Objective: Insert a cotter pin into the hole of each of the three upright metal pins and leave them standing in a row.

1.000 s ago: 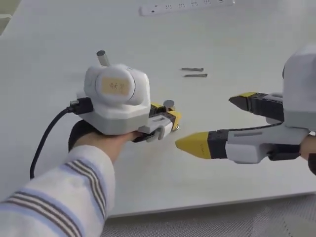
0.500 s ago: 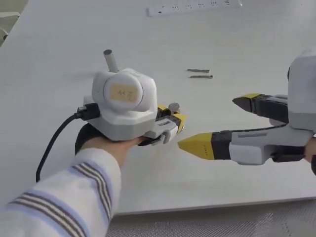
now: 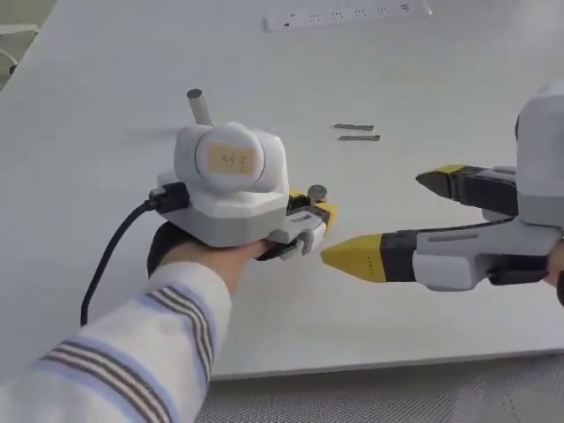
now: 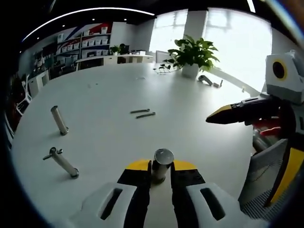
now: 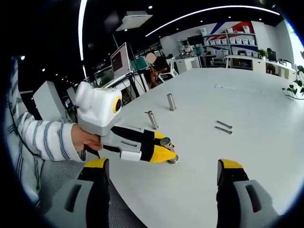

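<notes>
Your left gripper [image 4: 160,167] is pinching a short silver metal pin [image 4: 163,159] between its yellow-tipped jaws, squeezed in from both sides just under the round top. In the right gripper view that pin sits roughly upright with its flanged base down on the white tabletop [image 3: 132,53], near the edge closest to you.

Your right gripper [image 3: 374,218] has its jaws spread wide with nothing between them. It hovers just to the right of the held pin, tips pointing at it but not touching.

The other two are further back on your left. A second silver metal pin [image 4: 59,119] stands bare, and a third silver metal pin [image 4: 63,163], nearer to you, has a small cotter pin [image 4: 51,153] poking through near its top. Both are well apart from the one you're gripping.

Two thin grey cotter pins [image 3: 354,127] lie loose, side by side, on the table beyond the grippers. A white power strip [image 3: 344,15] runs along the far side.
</notes>
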A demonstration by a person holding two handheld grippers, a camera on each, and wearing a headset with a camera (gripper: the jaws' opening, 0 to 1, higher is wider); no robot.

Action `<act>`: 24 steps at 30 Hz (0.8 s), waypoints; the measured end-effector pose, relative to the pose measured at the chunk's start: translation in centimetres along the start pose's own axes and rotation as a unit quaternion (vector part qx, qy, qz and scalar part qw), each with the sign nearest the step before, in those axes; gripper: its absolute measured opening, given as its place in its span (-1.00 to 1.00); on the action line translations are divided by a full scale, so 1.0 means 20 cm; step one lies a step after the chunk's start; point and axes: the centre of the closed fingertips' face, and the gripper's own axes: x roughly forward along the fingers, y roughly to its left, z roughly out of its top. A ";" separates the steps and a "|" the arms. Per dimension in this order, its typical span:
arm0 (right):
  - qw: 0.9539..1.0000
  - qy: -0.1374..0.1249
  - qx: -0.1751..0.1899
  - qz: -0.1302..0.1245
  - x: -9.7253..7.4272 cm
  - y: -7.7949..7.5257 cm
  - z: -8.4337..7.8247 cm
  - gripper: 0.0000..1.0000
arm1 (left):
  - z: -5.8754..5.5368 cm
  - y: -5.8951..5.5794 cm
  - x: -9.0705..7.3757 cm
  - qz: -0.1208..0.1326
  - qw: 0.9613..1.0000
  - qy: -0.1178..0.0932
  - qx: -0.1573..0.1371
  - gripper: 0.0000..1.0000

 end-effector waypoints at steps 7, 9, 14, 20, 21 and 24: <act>1.000 0.002 -0.004 -0.002 -0.01 0.00 0.00 0.86 | 0.08 -0.03 -0.06 -0.028 0.999 -0.028 0.033 -0.34; 1.000 0.002 -0.005 -0.002 -0.01 0.00 0.00 0.86 | 0.12 -0.03 -0.08 -0.029 0.997 -0.046 0.047 -0.30; 1.000 0.008 -0.014 -0.002 -0.01 0.01 -0.01 0.85 | 0.21 -0.06 -0.14 -0.069 0.993 -0.088 0.035 -0.18; 1.000 0.009 -0.018 -0.001 -0.01 0.01 0.00 0.85 | 0.25 -0.09 -0.20 -0.110 0.986 -0.118 0.029 0.41; 1.000 0.009 -0.019 -0.002 -0.01 0.01 0.00 0.85 | 0.25 -0.08 -0.21 -0.108 0.987 -0.119 0.028 0.54; 1.000 0.012 -0.020 -0.004 -0.02 0.00 -0.01 0.85 | 0.22 -0.07 -0.24 -0.111 0.987 -0.114 0.028 0.66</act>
